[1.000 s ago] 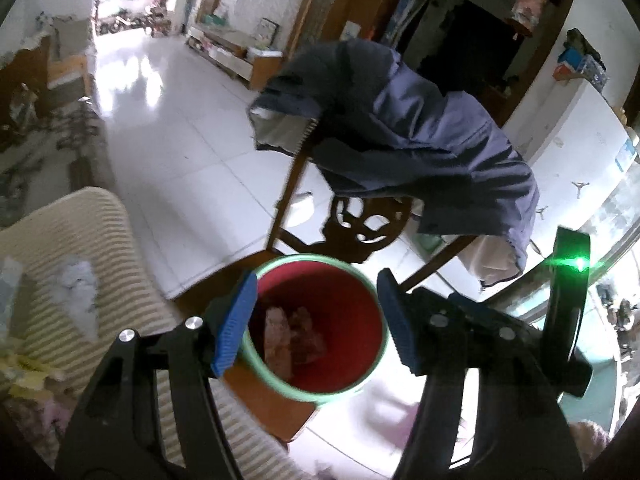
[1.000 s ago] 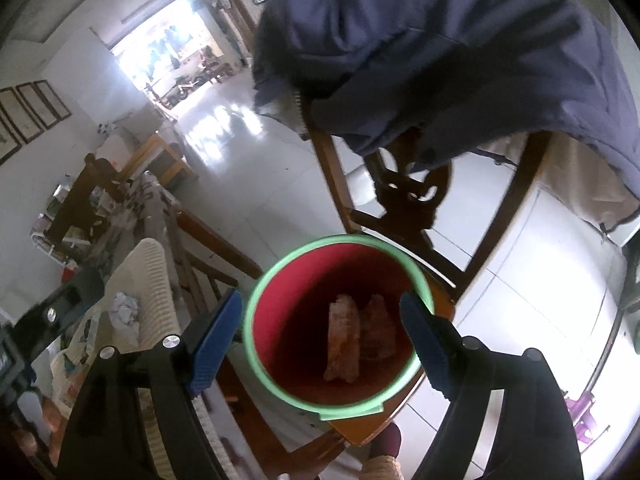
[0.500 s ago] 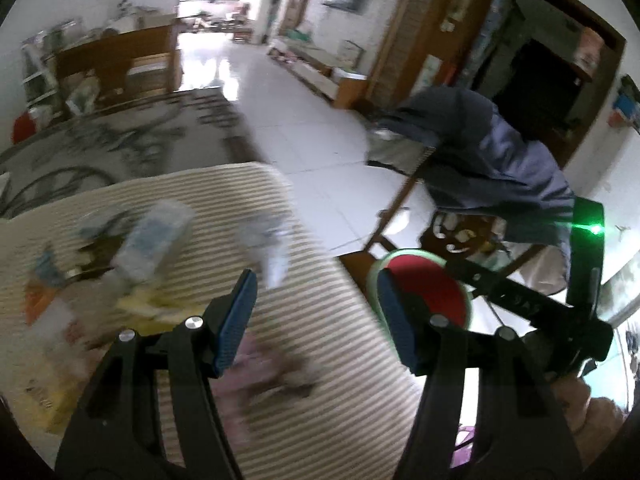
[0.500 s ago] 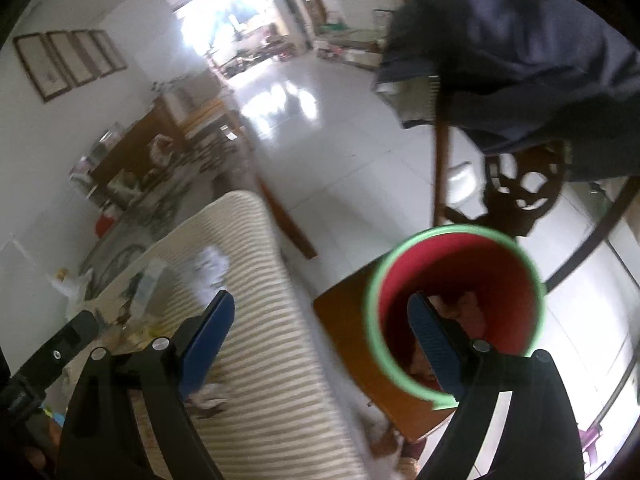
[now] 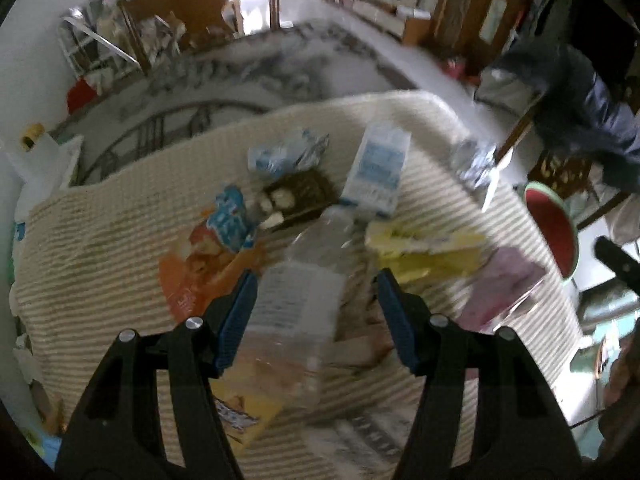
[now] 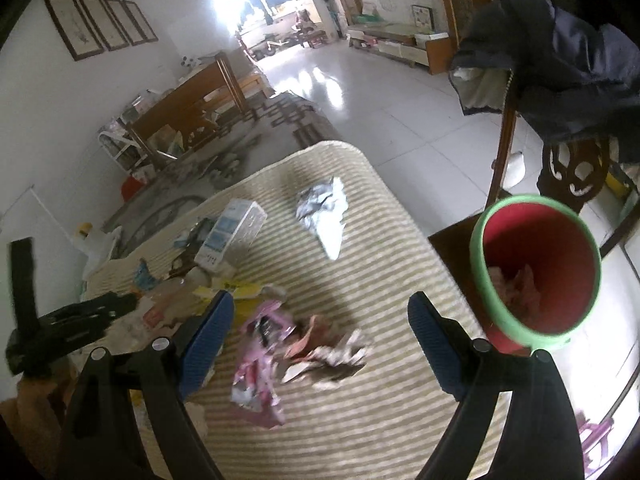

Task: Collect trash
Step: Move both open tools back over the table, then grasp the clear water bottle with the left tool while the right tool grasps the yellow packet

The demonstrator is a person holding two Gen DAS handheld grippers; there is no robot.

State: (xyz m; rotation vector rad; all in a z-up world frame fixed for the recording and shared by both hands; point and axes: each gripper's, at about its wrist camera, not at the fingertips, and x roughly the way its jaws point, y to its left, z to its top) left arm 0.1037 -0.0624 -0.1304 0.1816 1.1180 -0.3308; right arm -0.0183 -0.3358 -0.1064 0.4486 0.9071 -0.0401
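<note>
Trash: wrappers, clear bottle [image 5: 308, 280], blue-white carton [image 6: 232, 232], pink wrapper [image 6: 260, 364] on striped mat [image 6: 380, 412], left of bin
L gripper [image 5: 314, 320]: jaws apart, empty, over bottle
R gripper [image 6: 320, 344]: jaws apart, empty, over pink wrapper
Bin [image 6: 536, 272]: red, green rim, just right of mat, paper inside

Motion blur smears the clear bottle [image 5: 304, 280] and its label unreadable.

The left gripper [image 5: 314, 314] is wide open over a striped mat [image 5: 100, 240] full of trash. A clear bottle [image 5: 304, 292] lies between its blue fingers [image 5: 236, 320]. A white box [image 5: 378, 168] sits higher up. The red bin [image 5: 554, 232] is at the right edge.
</note>
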